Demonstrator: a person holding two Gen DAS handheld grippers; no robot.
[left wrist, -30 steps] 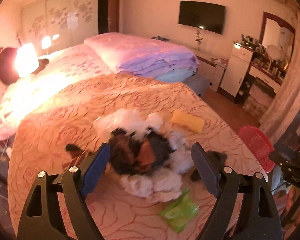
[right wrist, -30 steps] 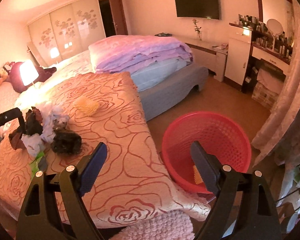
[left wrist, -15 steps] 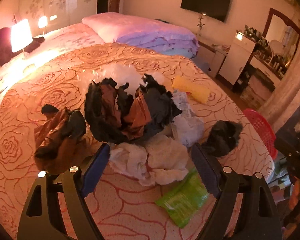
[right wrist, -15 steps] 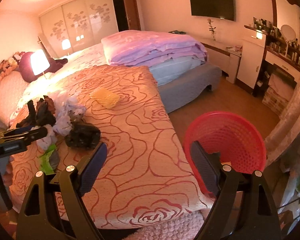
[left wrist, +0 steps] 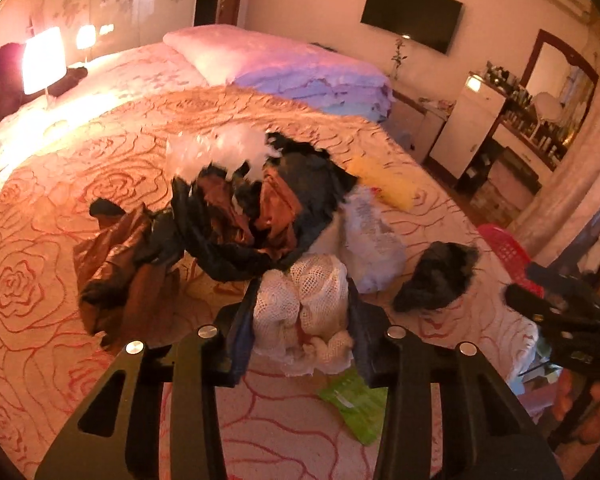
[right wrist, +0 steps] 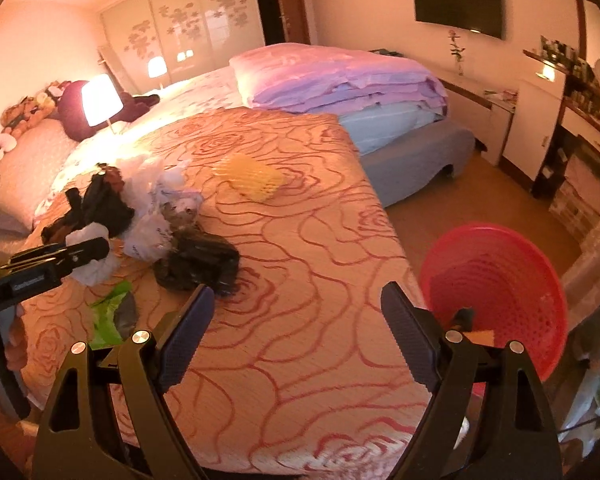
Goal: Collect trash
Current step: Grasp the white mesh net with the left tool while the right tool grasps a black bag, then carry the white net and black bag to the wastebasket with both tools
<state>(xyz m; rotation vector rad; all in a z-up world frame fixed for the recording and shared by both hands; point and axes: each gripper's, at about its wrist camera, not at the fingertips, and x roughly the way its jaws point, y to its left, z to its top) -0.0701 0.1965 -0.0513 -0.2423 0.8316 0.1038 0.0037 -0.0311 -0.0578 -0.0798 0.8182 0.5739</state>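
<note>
That white mesh wad (left wrist: 300, 308) sits at the near edge of the trash pile on the rose bedspread (left wrist: 40, 264) — your left gripper (left wrist: 300, 312) is closing on it, pads pressing both sides. Your right gripper (right wrist: 298, 334) hangs wide apart with nothing in it, over the bed edge, the red basket (right wrist: 496, 280) just beside it on the floor.

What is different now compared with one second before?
The left claw came down to the trash pile and is closing around the white mesh wad. The right claw swung from the red basket toward the bed, jaws still wide and empty. The other trash lies unmoved.
</note>
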